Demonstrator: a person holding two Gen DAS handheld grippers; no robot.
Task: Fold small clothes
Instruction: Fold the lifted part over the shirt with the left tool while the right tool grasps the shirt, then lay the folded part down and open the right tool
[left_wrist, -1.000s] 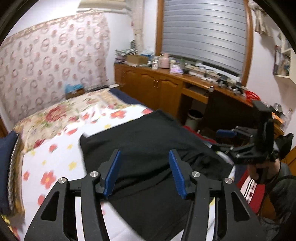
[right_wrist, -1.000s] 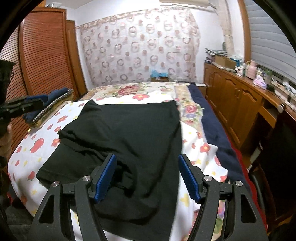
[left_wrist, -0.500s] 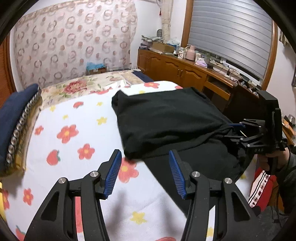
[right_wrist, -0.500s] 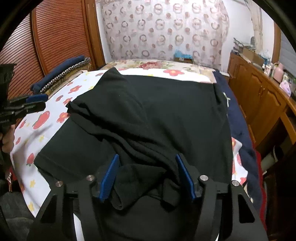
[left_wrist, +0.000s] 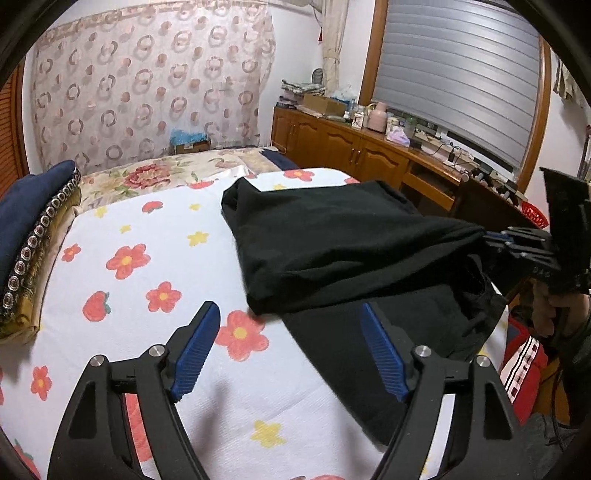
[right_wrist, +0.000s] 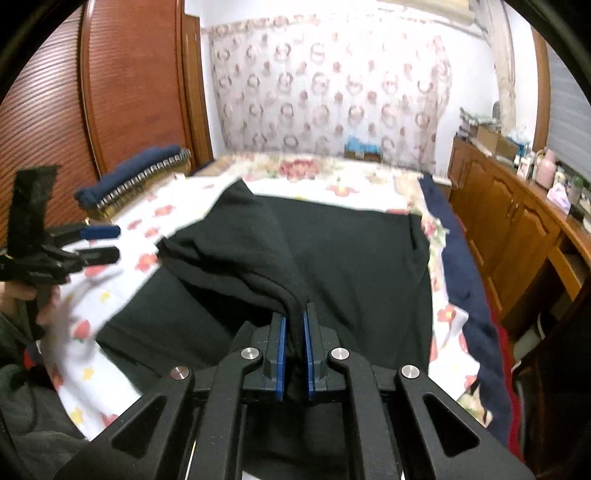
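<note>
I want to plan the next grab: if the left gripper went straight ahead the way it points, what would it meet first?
Probably the lower left edge of the black garment. The left gripper, open and empty, points down over the flowered sheet toward that edge; depth is unclear, so it might touch the sheet first.

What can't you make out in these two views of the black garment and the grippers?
- Black garment, right wrist view: near end hidden behind the right gripper, which is shut on a fold.
- Garment type: bunched folds hide its shape.
- Left gripper, right wrist view: blurred, its handle cut off by the edge.
- Dresser clutter: too small.
</note>
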